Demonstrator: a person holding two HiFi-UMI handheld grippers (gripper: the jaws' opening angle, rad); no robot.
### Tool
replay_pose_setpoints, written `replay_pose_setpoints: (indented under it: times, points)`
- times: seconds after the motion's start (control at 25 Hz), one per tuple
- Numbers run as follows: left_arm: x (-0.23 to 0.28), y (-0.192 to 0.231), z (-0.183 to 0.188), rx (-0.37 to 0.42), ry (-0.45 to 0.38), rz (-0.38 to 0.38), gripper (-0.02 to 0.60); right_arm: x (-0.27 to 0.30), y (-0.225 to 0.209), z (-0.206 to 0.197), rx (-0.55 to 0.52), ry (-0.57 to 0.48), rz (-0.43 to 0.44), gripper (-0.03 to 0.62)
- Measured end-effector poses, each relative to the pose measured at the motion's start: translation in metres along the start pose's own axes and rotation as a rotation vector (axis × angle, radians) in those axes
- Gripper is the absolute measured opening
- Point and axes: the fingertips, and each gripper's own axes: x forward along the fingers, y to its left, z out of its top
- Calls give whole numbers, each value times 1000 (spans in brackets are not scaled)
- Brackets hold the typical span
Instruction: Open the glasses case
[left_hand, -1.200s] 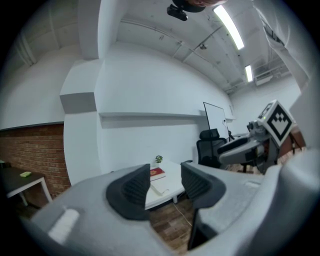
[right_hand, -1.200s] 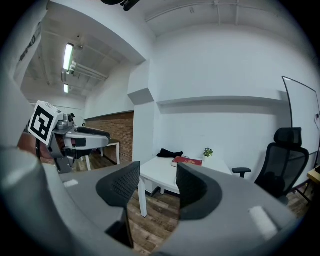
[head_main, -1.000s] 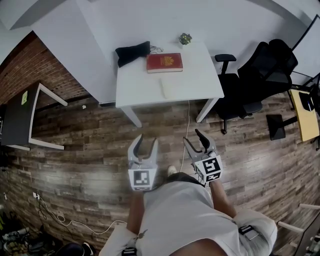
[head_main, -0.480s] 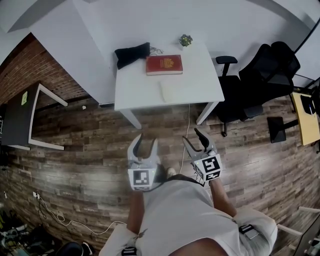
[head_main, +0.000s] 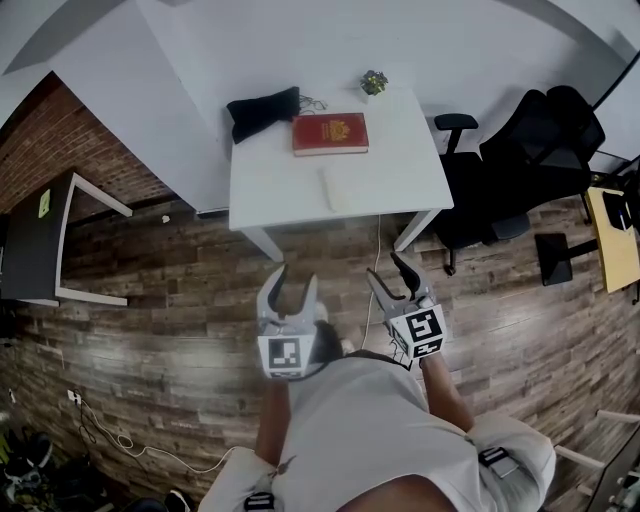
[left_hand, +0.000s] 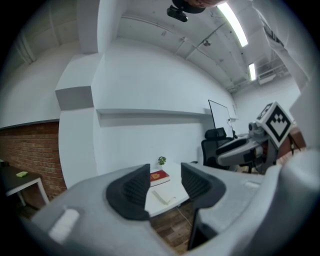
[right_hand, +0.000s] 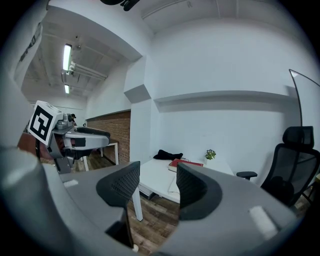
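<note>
The glasses case (head_main: 335, 188) is a pale oblong lying on the white table (head_main: 400, 185), just in front of a red book; it shows small in the left gripper view (left_hand: 162, 197) and in the right gripper view (right_hand: 173, 186). My left gripper (head_main: 296, 285) is held over the wood floor, well short of the table, its jaws open and empty (left_hand: 165, 187). Beside it, my right gripper (head_main: 388, 275) is also open with nothing between its pads (right_hand: 157, 187). Both point at the table.
On the table lie a red book (head_main: 330, 133), a black pouch (head_main: 262, 108) and a small potted plant (head_main: 374, 82). Black office chairs (head_main: 520, 160) stand right of the table, a dark side table (head_main: 40, 240) at the left. A cable runs down the floor.
The person and both grippers have advanced a little toward the table, which looks slightly larger. Both pairs of jaws stand as before.
</note>
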Motion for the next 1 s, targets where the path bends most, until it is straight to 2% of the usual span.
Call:
replay_pose_setpoints:
  times: [0.08,0.24,0.72,1.0]
  points:
    - [8,6,1,17,-19,-8,192,8,-4,1,4,0,-9,233]
    - [23,21,0,-12,3,-17,192,27,-8,5,9,3,-23,232]
    - [70,63,1,-3,0,-53,192,81,-26,18,19,14,-65,232]
    - [92,87,-1,0,-26,-73,192,110,-33,26,22,11,-91,232]
